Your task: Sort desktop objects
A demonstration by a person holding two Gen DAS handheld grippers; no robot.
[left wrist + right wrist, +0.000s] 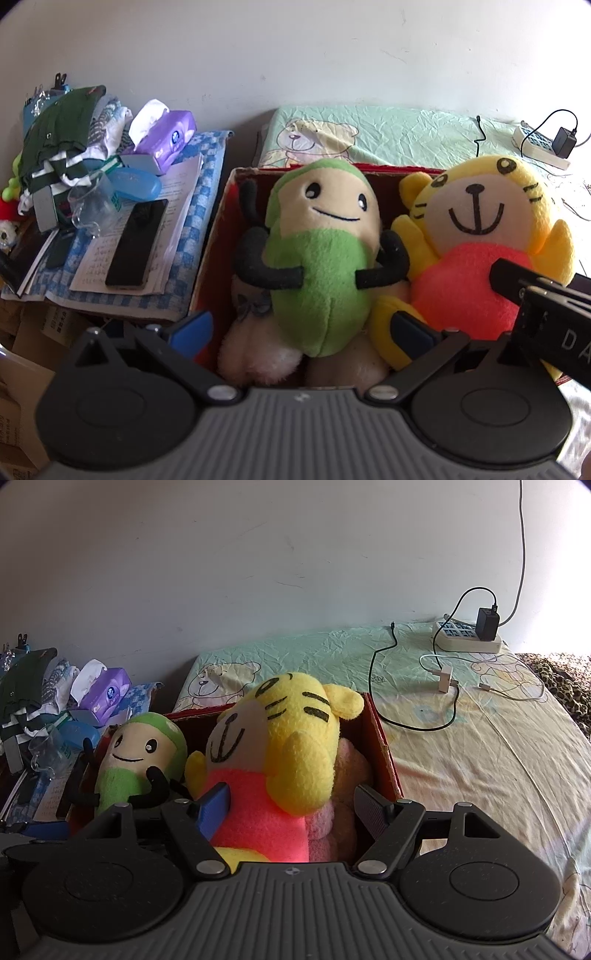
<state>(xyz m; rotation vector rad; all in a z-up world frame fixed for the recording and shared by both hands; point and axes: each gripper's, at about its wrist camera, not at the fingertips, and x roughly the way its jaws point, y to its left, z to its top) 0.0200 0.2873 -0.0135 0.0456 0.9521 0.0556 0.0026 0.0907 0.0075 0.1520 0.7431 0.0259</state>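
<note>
An open red cardboard box (218,229) (384,753) holds plush toys. A green bean-shaped plush (321,258) (136,760) with black arms lies on the left. A yellow tiger plush (476,229) (291,738) with a red belly lies on the right. Pale pink and beige plush (258,354) (351,771) shows beneath them. My left gripper (301,332) is open, its fingers either side of the green plush's lower end. My right gripper (293,808) (535,306) is open over the tiger's belly, with its blue left finger (214,805) against the red fabric.
Left of the box, a checked cloth carries papers, a black phone (136,243), a purple tissue pack (166,136), a clear cup and a clothes pile (59,147). Behind lies a bed sheet (461,746) with a power strip (469,638), a charger and cables.
</note>
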